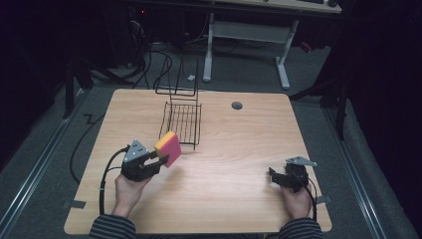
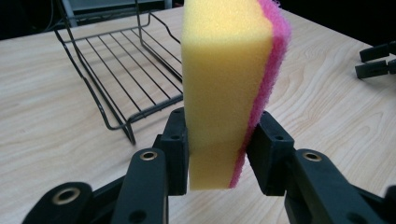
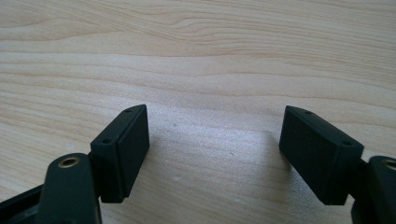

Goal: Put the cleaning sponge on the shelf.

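A sponge (image 1: pixel 168 147) with a yellow foam body and a pink scouring side stands on edge between the jaws of my left gripper (image 1: pixel 158 162), lifted off the wooden table (image 1: pixel 234 149). In the left gripper view both pads press on the sponge (image 2: pixel 224 79), yellow side to the left pad, pink side to the right. A black wire rack (image 1: pixel 182 122) lies just beyond the sponge, toward the table's far side. My right gripper (image 1: pixel 272 175) rests low near the front right, jaws wide apart over bare wood (image 3: pixel 215 140) with nothing between them.
The wire rack (image 2: pixel 121 65) has a raised back frame at the far edge. A grey round cable port (image 1: pixel 237 105) sits in the tabletop at the back right. Beyond the table stand a white desk frame (image 1: pixel 246 35) and loose cables on the floor.
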Demonstrator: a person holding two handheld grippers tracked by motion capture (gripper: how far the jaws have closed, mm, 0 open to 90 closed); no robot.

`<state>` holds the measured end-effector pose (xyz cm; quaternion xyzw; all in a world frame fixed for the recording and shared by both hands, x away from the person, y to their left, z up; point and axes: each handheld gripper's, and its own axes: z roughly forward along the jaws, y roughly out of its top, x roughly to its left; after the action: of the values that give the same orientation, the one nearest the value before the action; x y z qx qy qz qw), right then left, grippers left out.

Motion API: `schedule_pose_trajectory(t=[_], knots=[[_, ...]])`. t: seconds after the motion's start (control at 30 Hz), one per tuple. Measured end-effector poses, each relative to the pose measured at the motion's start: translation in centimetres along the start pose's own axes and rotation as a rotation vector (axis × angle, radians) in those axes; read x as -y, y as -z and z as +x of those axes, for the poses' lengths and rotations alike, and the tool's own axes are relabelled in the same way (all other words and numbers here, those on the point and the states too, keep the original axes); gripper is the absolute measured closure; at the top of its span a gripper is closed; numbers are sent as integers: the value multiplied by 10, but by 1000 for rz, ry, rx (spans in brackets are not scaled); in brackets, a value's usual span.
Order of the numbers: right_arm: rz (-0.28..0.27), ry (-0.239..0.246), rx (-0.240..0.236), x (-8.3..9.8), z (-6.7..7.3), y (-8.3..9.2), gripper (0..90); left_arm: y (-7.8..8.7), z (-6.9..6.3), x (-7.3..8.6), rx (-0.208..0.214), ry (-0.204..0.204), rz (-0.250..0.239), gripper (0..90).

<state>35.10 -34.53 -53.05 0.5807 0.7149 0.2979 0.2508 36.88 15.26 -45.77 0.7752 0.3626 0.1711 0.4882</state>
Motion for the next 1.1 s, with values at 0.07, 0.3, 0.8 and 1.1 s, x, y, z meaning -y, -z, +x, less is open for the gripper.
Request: schedule_pose_trajectory(t=[0.07, 0.3, 0.8, 1.1], knots=[[-1, 1, 0, 0, 0, 0, 245, 2, 1, -4, 5, -6, 1, 622], [-2, 2, -1, 0, 0, 0, 245, 8, 7, -17, -7, -21, 1, 624], [-1, 1, -1, 0, 0, 0, 243, -3, 13, -38, 4, -33, -5, 626], [-1, 1, -1, 0, 0, 0, 242, -13, 19, -44, 1, -22, -12, 626]])
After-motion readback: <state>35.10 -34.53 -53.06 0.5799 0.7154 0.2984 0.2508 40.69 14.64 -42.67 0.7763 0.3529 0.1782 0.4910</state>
